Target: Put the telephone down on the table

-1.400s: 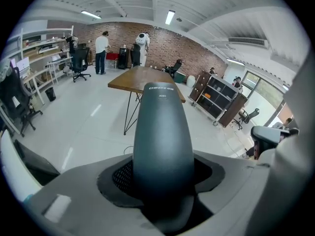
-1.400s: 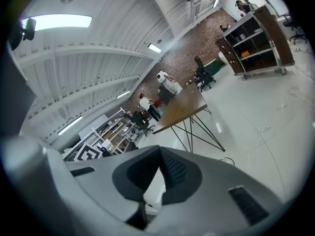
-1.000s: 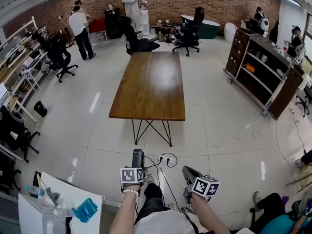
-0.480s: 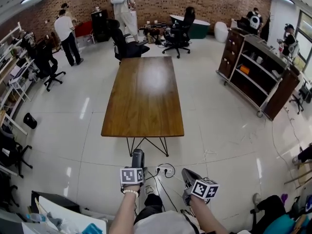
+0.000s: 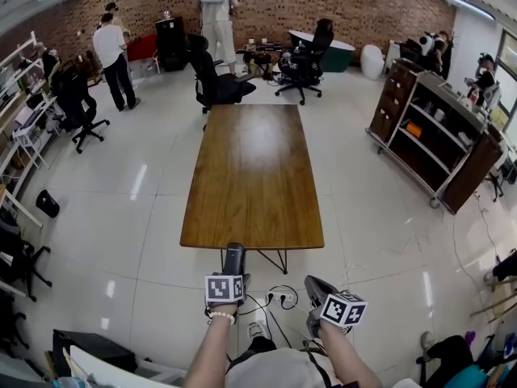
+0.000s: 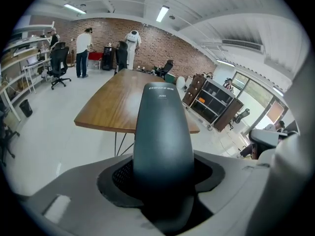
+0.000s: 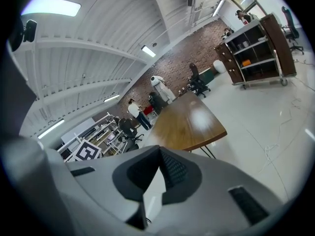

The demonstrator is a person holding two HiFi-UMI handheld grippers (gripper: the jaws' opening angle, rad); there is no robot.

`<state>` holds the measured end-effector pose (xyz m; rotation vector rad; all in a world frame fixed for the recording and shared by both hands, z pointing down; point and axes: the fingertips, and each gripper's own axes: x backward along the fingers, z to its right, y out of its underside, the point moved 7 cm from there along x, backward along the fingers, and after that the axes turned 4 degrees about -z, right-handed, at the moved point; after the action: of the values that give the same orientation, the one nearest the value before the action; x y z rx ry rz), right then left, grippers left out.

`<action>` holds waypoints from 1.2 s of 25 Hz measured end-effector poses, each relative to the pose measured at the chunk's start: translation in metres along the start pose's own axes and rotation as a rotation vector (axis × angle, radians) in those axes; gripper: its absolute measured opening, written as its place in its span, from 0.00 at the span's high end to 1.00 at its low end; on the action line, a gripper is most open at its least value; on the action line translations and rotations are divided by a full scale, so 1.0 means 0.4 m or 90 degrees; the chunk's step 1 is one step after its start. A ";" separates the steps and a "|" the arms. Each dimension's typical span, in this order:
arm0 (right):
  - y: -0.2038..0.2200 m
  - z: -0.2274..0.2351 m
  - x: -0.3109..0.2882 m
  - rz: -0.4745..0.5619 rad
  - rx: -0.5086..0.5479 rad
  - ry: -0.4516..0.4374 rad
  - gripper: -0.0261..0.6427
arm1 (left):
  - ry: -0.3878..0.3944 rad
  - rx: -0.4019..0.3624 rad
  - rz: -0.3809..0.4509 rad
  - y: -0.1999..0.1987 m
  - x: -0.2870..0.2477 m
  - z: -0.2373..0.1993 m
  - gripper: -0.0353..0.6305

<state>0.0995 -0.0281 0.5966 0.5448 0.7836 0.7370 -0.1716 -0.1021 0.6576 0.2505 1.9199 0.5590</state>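
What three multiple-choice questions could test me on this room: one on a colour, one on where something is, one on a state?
1. What colour is the table top?
A. white
B. brown wood
C. green

2. Where is the telephone?
A. lying on the table
B. between the jaws of the left gripper
C. in a drawer

3. How do the jaws of the right gripper stand?
A. together, nothing between them
B. clamped on a cup
C. wide apart

Answers:
1. B, the long top is warm brown wood.
2. B, the left gripper view shows the dark handset standing between the pads, and the table top is bare.
3. A, the right gripper view shows its pads meeting.
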 end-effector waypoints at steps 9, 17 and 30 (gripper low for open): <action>-0.033 -0.027 -0.059 0.005 0.010 0.019 0.96 | 0.014 -0.006 0.004 -0.083 -0.026 -0.065 0.53; -0.062 -0.007 -0.087 0.008 0.005 0.018 0.96 | 0.025 -0.007 0.004 -0.145 -0.072 -0.053 0.53; -0.205 0.060 -0.244 -0.031 0.028 -0.050 0.96 | -0.021 0.021 0.012 -0.314 -0.165 -0.057 0.53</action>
<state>0.1022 -0.1577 0.5972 0.5888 0.7399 0.6506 -0.1554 -0.2450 0.6567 0.2976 1.8984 0.5325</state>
